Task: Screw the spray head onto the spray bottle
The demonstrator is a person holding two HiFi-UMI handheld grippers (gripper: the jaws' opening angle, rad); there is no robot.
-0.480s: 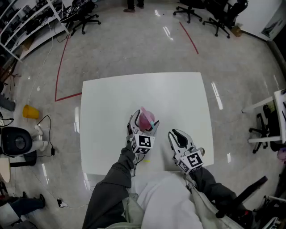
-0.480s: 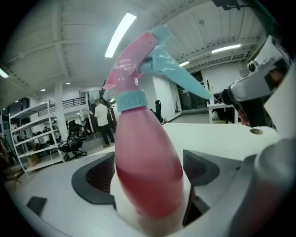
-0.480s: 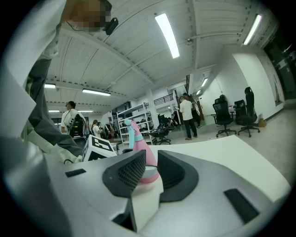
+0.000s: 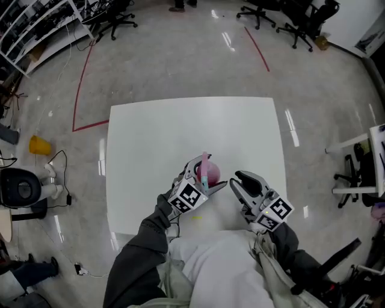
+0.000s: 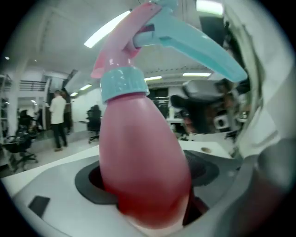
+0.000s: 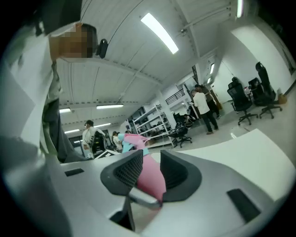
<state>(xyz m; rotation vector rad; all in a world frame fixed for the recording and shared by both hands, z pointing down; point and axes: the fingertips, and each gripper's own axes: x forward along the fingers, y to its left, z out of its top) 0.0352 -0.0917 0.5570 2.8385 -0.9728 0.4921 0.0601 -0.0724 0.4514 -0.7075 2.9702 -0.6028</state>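
A pink spray bottle [image 4: 212, 174] with a pink and teal spray head [image 4: 204, 163] sits over the near part of the white table [image 4: 180, 126]. My left gripper [image 4: 207, 174] is shut on its round body. In the left gripper view the bottle [image 5: 138, 152] fills the space between the jaws, with the teal collar and trigger head [image 5: 185, 37] seated on its neck. My right gripper [image 4: 236, 179] hovers just right of the bottle, apart from it, its jaws narrowly open and holding nothing. In the right gripper view the bottle [image 6: 150, 178] shows through the gap, beyond the jaws.
Office chairs [image 4: 283, 15] stand on the glossy floor beyond the table, along with red tape lines [image 4: 81, 90]. A yellow object [image 4: 41, 146] and a black stool are at the left. People [image 6: 203, 109] stand in the background by shelves.
My left gripper has swung the bottle to the right and slightly nearer, towards the right gripper. The right gripper has shifted a little right and turned.
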